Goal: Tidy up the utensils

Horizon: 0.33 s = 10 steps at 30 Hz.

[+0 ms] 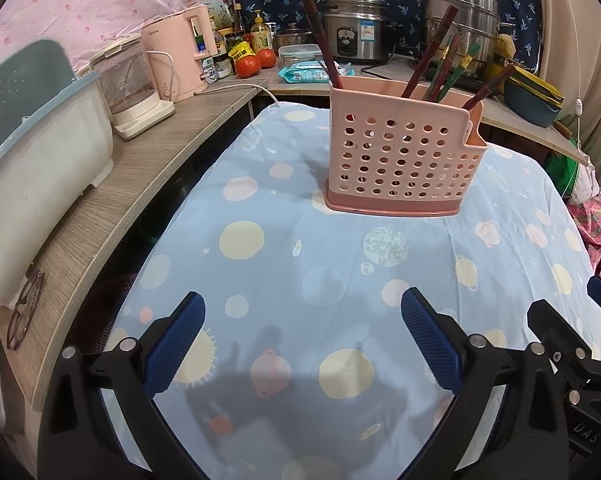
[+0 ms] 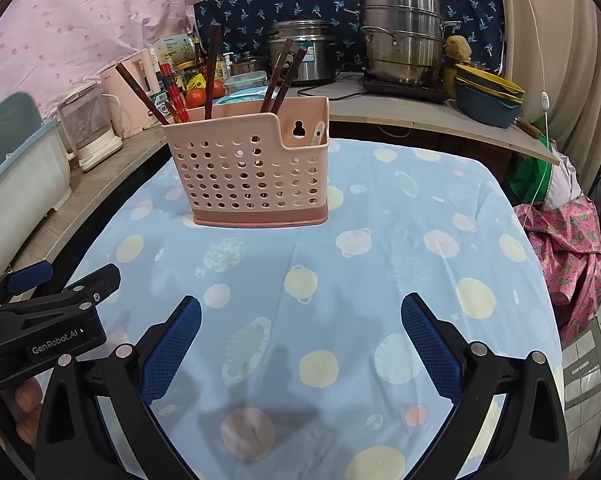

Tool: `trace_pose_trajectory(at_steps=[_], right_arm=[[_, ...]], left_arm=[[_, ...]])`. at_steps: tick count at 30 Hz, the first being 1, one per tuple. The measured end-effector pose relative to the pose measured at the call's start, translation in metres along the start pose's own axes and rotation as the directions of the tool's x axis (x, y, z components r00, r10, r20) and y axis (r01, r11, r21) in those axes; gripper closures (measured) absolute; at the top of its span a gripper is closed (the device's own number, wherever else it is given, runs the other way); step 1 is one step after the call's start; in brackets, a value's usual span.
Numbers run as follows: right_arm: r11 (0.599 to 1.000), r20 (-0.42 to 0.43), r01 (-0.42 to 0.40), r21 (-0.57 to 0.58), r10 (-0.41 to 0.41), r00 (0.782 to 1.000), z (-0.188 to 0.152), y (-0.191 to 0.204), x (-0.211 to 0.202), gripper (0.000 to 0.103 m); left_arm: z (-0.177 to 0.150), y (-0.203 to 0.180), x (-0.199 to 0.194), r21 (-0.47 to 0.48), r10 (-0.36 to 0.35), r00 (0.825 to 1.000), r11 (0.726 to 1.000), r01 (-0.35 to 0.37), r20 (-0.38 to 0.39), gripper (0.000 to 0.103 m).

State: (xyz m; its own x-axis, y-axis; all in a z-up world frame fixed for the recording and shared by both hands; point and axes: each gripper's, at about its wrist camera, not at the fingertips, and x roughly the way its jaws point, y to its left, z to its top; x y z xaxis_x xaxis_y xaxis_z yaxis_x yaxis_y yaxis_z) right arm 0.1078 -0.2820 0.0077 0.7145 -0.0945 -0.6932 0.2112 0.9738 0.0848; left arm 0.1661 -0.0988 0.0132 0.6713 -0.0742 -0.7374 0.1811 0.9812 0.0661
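Two black grippers with blue pads, left [image 1: 302, 322] and right [image 2: 300, 324], are hovering spread and empty before a perforated pink plastic utensil holder [image 1: 398, 160] bristling with dark wooden chopsticks [image 1: 320, 40].

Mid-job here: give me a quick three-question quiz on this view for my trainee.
1. True or false: the left gripper holds a chopstick.
2. Where do the chopsticks stand? A) flat on the tablecloth B) in the pink holder C) in the steel pot
3. Fill in: the right gripper is ____ (open/shut).

Key: 1 false; 2 B; 3 open.
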Motion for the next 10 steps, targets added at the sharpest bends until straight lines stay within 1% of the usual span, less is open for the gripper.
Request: trace_pose_trajectory(at_steps=[10], right_arm=[[1.000, -0.002, -0.001, 0.002, 0.001, 1.000, 0.0000, -0.0012, 0.0001, 0.007]], left_arm=[[-0.0010, 0.0016, 0.0025, -0.006, -0.005, 1.000, 1.000, 0.005, -0.013, 0.009]])
